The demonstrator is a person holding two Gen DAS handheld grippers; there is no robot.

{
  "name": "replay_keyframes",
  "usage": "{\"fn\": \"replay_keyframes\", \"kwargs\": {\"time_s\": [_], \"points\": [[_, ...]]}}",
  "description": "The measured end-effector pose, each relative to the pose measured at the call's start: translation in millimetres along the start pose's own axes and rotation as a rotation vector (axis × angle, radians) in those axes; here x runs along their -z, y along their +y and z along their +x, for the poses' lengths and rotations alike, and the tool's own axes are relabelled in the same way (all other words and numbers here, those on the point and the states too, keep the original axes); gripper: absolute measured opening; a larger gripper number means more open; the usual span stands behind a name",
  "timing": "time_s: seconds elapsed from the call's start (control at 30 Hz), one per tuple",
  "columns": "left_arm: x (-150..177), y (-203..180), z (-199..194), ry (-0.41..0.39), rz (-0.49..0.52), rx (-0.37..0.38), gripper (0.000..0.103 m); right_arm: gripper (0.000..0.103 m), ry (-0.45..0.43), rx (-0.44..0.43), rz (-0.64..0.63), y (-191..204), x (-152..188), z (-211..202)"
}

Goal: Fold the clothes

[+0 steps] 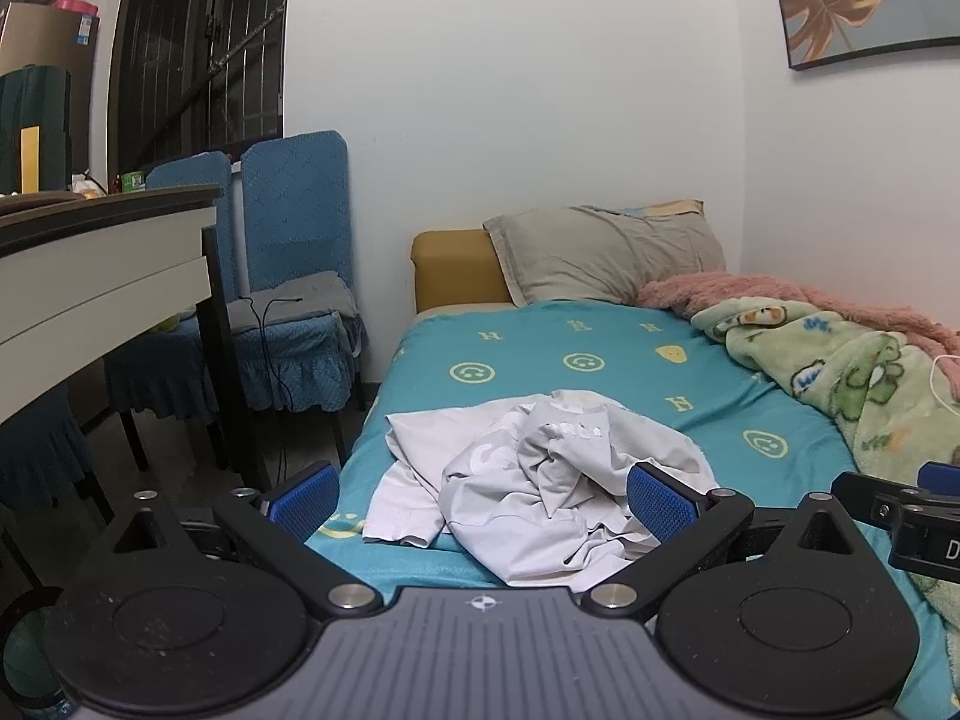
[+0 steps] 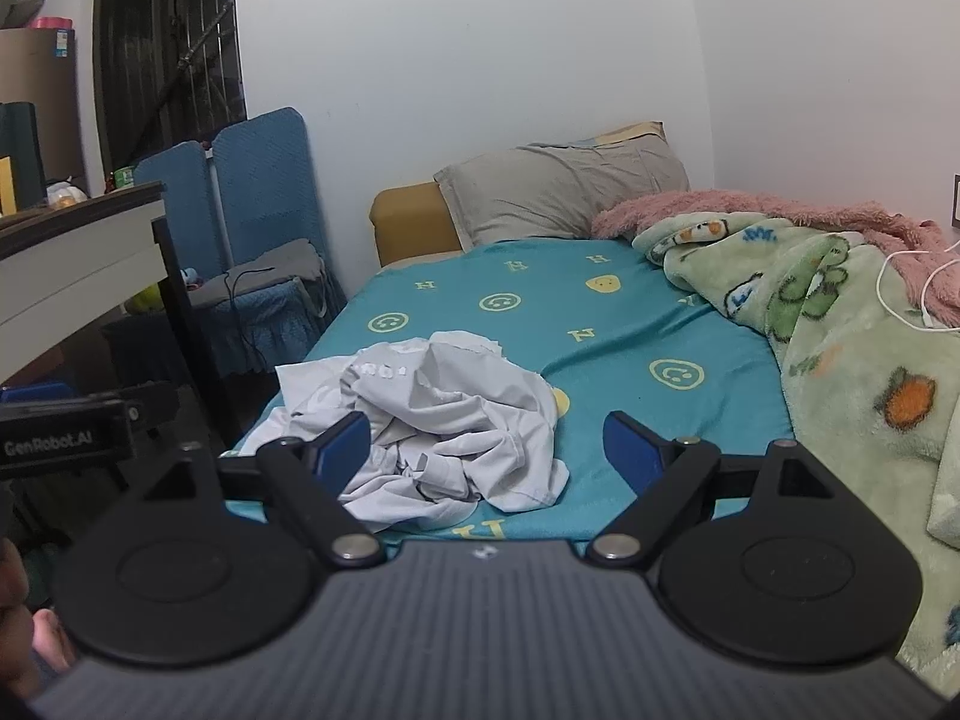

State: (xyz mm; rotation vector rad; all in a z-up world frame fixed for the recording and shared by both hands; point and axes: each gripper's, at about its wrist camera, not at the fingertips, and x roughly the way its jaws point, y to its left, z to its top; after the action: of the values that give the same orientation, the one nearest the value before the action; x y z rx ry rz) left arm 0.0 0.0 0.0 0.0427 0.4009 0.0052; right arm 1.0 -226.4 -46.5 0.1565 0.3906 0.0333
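Observation:
A crumpled light grey shirt (image 1: 528, 480) lies in a heap on the teal bed sheet (image 1: 600, 336), near the bed's front left edge; it also shows in the right wrist view (image 2: 444, 426). My left gripper (image 1: 483, 504) is open, its blue pads spread in front of the heap without touching it. My right gripper (image 2: 486, 450) is open too, with the heap by its left finger (image 2: 342, 444). Each gripper shows at the edge of the other's view: the right one (image 1: 906, 516) and the left one (image 2: 66, 438).
A green cartoon blanket (image 2: 840, 348) and a pink fleece (image 2: 750, 204) pile along the bed's right side with a white cable (image 2: 906, 300). A grey pillow (image 1: 606, 252) lies at the head. A desk (image 1: 102, 252) and blue-covered chairs (image 1: 288, 276) stand left of the bed.

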Motion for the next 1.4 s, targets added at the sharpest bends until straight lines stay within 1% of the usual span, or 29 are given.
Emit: {"fn": "replay_keyframes", "kwargs": {"time_s": [0.23,1.4], "points": [[-0.4,0.3,-1.3,-0.016,0.021,-0.011,0.103,0.086,-0.007,-0.001,-0.007,0.4,0.2,1.0],[1.4,5.8,2.7,0.016,0.015,0.0,0.103,0.086,0.0,-0.004,-0.008,0.7,-0.1,-0.2]]}}
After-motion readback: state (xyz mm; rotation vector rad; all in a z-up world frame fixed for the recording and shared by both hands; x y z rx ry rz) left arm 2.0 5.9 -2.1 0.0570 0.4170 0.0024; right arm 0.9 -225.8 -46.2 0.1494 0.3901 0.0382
